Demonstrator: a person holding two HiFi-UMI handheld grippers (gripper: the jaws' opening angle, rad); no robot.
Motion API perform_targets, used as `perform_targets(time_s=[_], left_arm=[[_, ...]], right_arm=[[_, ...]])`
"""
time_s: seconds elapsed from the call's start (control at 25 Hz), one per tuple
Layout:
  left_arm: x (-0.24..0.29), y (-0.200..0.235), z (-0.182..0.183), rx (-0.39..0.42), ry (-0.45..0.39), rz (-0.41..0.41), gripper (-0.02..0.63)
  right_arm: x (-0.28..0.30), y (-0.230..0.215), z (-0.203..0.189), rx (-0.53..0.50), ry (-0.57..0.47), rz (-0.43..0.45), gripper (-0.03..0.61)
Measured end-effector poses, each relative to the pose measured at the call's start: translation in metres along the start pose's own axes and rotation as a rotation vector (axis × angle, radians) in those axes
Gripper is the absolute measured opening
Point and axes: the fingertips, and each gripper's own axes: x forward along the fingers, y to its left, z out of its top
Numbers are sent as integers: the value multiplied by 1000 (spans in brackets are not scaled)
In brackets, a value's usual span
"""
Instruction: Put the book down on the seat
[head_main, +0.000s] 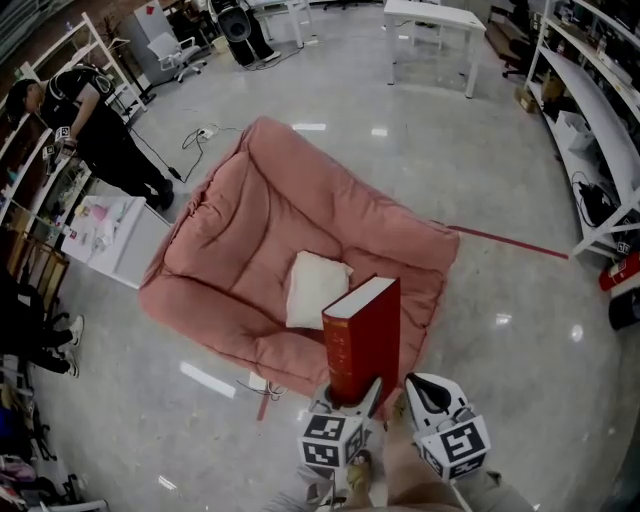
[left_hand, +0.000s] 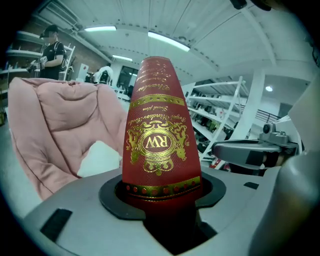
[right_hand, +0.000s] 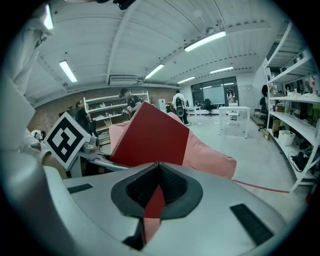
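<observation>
A thick red book (head_main: 365, 335) with a gold crest stands upright, its lower end clamped in my left gripper (head_main: 352, 398). In the left gripper view the book's spine (left_hand: 157, 135) rises from between the jaws of the left gripper (left_hand: 160, 200). The pink cushioned seat (head_main: 250, 220) lies on the floor just beyond the book, with a white pillow (head_main: 315, 288) in its hollow. Right of the book, my right gripper (head_main: 412, 382) is shut on nothing. In the right gripper view its tips (right_hand: 159, 167) meet, with the book's cover (right_hand: 147, 137) to the left and the seat (right_hand: 210, 155) behind.
A person (head_main: 90, 120) stands at the far left by shelving. A low white stand (head_main: 110, 235) sits left of the seat. A white table (head_main: 435, 25) is at the back, shelves (head_main: 600, 130) run along the right, and a red floor line (head_main: 510, 240) leads off the seat's right corner.
</observation>
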Motion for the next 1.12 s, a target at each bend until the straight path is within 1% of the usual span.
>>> perform_targets(time_s=[0.24, 0.56, 0.8, 1.0, 1.12], left_arm=[[50, 23, -12, -62, 62, 21, 241], [113, 54, -26, -76, 123, 53, 241], [157, 67, -35, -86, 173, 48, 242], [198, 68, -56, -89, 238, 54, 242], [221, 74, -70, -104, 280, 56, 242]], right_arm=[[28, -23, -15, 45, 23, 15, 5], [65, -58, -42, 101, 74, 17, 5], [92, -83, -47, 123, 89, 10, 5], [105, -105, -63, 154, 98, 20, 5], [114, -113, -71, 166, 99, 27, 5]])
